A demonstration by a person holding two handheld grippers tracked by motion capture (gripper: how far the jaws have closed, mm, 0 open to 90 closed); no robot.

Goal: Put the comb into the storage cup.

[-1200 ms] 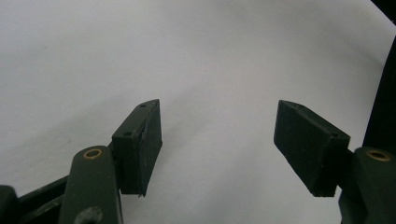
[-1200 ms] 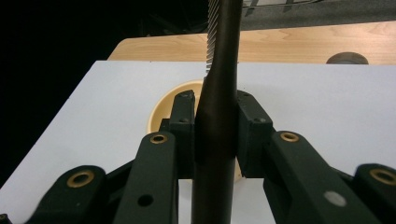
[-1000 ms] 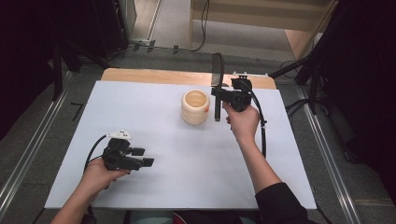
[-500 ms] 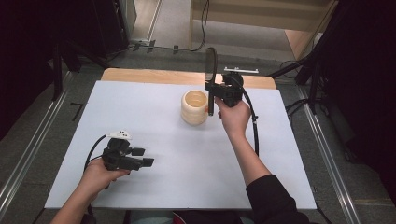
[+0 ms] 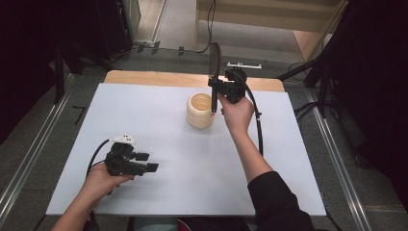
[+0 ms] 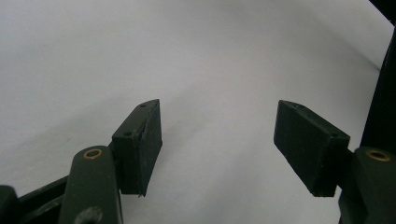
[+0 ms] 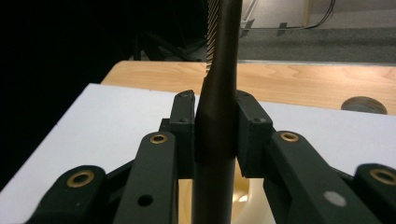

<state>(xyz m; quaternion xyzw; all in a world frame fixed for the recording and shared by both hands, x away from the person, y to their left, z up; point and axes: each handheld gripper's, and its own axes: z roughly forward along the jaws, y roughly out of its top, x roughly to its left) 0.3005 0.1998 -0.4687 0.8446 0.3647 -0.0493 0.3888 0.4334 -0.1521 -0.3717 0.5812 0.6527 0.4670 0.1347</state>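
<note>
Item one: my right gripper [image 5: 215, 88], jaws clamped on the handle of a dark tool [image 5: 214, 62] with a toothed edge along its upper part, a serrated knife or comb-like utensil; I cannot tell which. In the right gripper view the tool [image 7: 219, 116] stands upright between my pads, its lower end dropping toward the cream pot below.

Item two: a cream ribbed pot [image 5: 200, 110], open-topped, standing on the white table top [image 5: 192, 168] near its far middle. The tool's lower end hangs just over the pot's right rim; whether it touches, I cannot tell.

Item three: my left gripper [image 5: 149, 162], resting low at the near left of the table, well apart from the pot. In the left gripper view my jaws stand wide, with bare white surface between the pads [image 6: 144, 144].

Item four: a wooden strip [image 5: 154, 78] along the table's far edge.
</note>
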